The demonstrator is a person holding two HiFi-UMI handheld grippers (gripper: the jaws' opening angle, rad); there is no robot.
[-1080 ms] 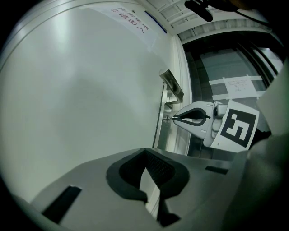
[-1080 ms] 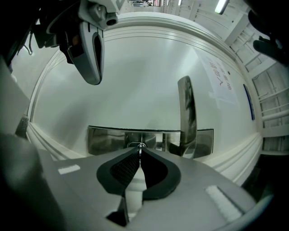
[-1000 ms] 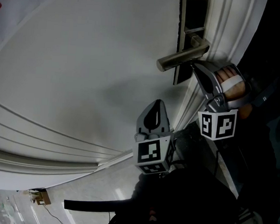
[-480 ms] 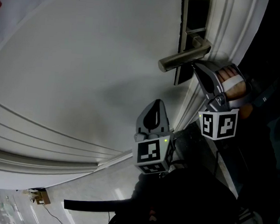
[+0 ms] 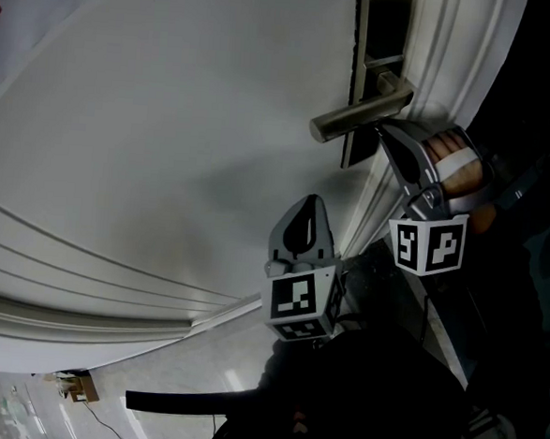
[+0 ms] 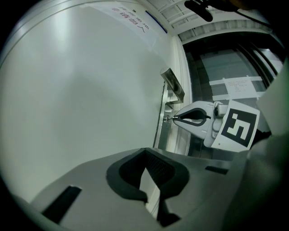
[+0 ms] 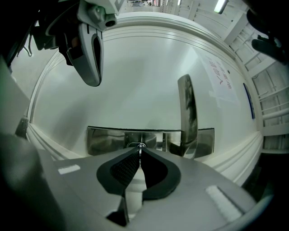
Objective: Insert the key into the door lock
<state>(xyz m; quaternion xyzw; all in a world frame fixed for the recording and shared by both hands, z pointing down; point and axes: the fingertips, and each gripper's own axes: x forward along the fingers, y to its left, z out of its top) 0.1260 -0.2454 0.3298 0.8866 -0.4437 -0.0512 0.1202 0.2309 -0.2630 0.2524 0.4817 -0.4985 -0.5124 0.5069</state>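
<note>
The right gripper (image 5: 386,133) has its fingers clamped on the key (image 7: 140,151), its tip at the lock (image 7: 134,145) under the handle (image 5: 356,113). The left gripper (image 5: 306,211) hangs beside the door (image 5: 168,141), fingers pressed together, empty.

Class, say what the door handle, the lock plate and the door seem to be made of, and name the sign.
Door handle: likely brushed metal, dull silver sheen.
Lock plate: polished metal, probably steel; it mirrors its surroundings.
Door: smooth white paint, soft gloss; core cannot be told.
</note>
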